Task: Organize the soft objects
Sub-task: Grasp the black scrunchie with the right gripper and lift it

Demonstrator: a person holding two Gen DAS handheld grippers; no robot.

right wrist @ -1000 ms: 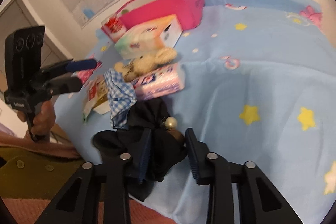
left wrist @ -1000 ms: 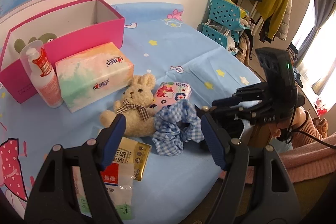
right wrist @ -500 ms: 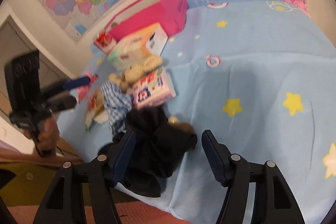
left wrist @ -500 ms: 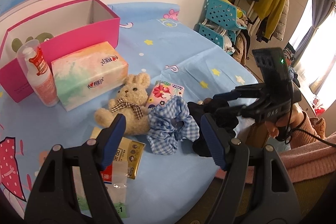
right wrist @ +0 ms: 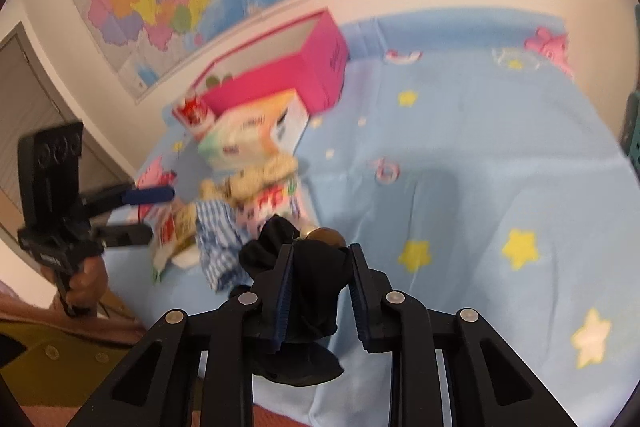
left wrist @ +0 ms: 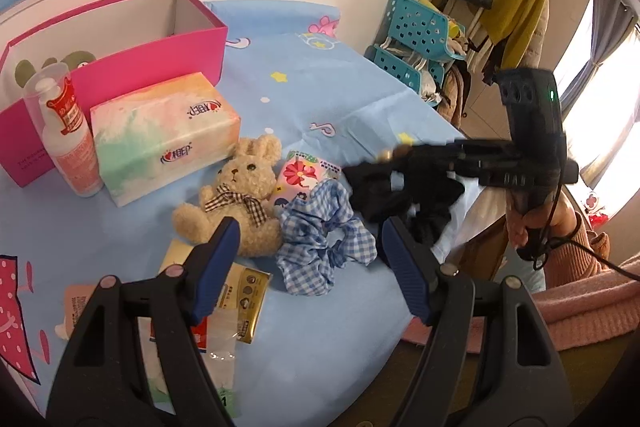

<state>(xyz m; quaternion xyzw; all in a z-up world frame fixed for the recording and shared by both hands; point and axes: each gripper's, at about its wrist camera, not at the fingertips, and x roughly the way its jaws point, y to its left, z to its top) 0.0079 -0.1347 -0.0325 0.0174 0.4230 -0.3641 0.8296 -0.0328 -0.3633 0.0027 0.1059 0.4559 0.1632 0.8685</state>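
Note:
My right gripper is shut on a black scrunchie with a gold bead and holds it lifted above the blue sheet; it also shows in the left wrist view. My left gripper is open and empty, hovering over a blue checked scrunchie that lies beside a beige plush bunny. The bunny and checked scrunchie appear blurred in the right wrist view. An open pink box stands at the back left.
A tissue pack, a pink bottle, a floral tissue packet and flat snack packets lie on the blue sheet. The bed's edge runs close on the right, with teal baskets beyond.
My right gripper opened around the black scrunchie, then shut on it and lifted it off the sheet. My left gripper stayed open above the checked scrunchie.

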